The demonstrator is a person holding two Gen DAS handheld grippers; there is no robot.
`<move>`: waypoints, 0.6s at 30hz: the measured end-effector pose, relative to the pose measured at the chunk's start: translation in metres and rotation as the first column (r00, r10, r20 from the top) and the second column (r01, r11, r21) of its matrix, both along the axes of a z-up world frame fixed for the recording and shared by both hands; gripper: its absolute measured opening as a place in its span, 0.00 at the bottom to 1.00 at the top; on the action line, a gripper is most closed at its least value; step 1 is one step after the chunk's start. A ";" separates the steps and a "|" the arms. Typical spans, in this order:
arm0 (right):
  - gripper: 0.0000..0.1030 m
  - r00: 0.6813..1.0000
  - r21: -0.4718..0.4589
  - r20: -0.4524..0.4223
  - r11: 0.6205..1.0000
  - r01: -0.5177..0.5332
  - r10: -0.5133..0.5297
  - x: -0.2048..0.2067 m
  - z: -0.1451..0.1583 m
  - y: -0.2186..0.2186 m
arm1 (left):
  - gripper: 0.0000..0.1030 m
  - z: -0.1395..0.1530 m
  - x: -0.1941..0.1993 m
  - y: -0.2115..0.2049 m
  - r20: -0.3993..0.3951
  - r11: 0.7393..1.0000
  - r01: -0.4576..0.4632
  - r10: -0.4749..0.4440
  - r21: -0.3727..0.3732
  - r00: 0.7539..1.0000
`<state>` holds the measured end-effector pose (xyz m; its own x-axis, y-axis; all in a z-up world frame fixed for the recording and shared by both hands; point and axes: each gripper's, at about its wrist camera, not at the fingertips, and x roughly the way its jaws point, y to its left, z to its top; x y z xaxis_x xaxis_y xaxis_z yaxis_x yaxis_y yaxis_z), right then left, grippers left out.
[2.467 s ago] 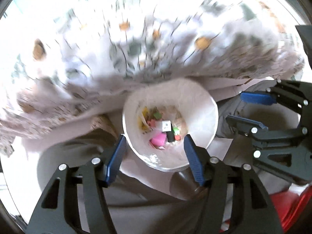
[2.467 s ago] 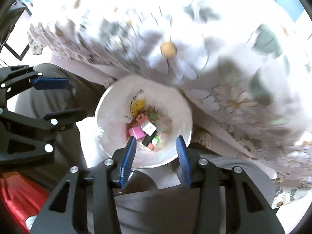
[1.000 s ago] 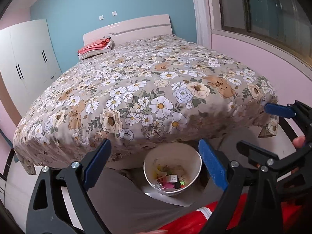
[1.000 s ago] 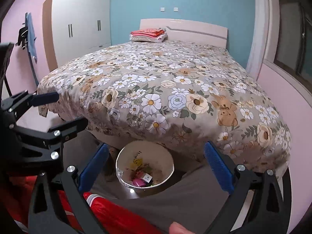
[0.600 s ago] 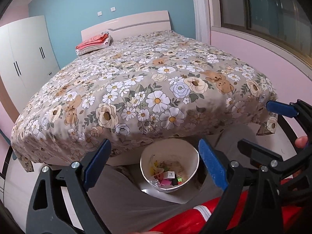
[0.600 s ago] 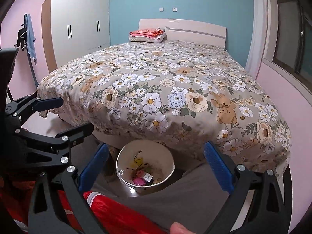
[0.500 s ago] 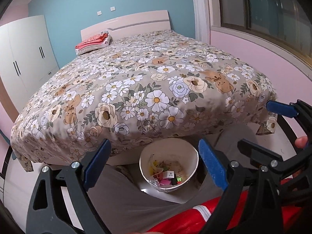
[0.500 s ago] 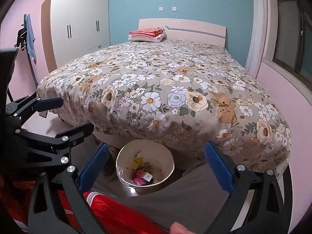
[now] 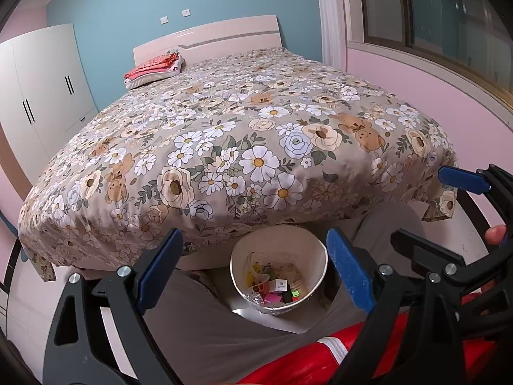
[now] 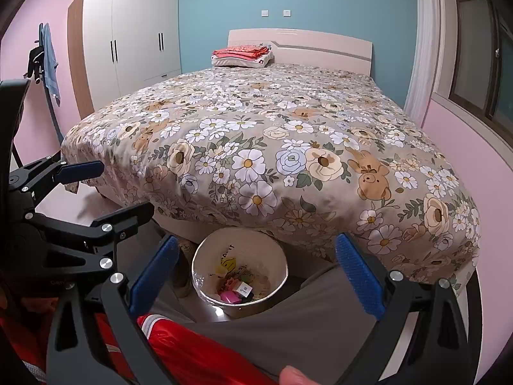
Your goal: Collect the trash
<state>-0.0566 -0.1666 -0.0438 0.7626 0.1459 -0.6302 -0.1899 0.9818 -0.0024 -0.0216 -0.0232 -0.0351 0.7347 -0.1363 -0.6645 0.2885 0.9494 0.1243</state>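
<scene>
A white round trash bin (image 9: 307, 250) stands on the floor at the foot of the bed; it also shows in the right wrist view (image 10: 205, 253). Several small colourful scraps (image 9: 277, 290) lie in its bottom, among them a pink piece (image 10: 228, 296) and a white cube (image 10: 244, 288). My left gripper (image 9: 253, 269) is open and empty, raised above and short of the bin. My right gripper (image 10: 256, 269) is open and empty at about the same height. Each gripper shows in the other's view, at the side (image 9: 449, 211) (image 10: 102, 189).
A large bed with a floral cover (image 9: 243, 147) (image 10: 272, 147) fills the middle. Folded red cloth on a pillow (image 10: 242, 54) lies at the headboard. A white wardrobe (image 10: 131, 41) stands left. Grey trousers (image 9: 205, 330) and a red jacket (image 10: 192, 356) fill the foreground.
Both grippers have risen and pulled back from close over the bin and opened wider. Over the last second the views barely shift.
</scene>
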 end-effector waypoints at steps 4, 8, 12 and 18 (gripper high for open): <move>0.96 1.000 0.001 -0.001 1.000 0.000 0.000 0.000 0.000 0.000 | 0.87 -0.001 0.000 0.001 -0.008 1.000 0.000 0.000 -0.003 1.000; 0.96 1.000 0.001 -0.001 1.000 0.000 0.000 0.000 0.000 0.000 | 0.87 -0.001 0.000 0.002 -0.008 1.000 -0.001 0.001 -0.003 1.000; 0.96 1.000 0.001 -0.002 1.000 0.000 0.000 0.000 0.000 0.000 | 0.87 -0.001 0.000 0.002 -0.009 1.000 -0.001 0.001 -0.003 1.000; 0.96 1.000 0.001 -0.003 1.000 0.000 0.000 0.000 -0.001 0.000 | 0.87 -0.002 0.000 0.002 -0.010 1.000 0.000 0.000 -0.003 1.000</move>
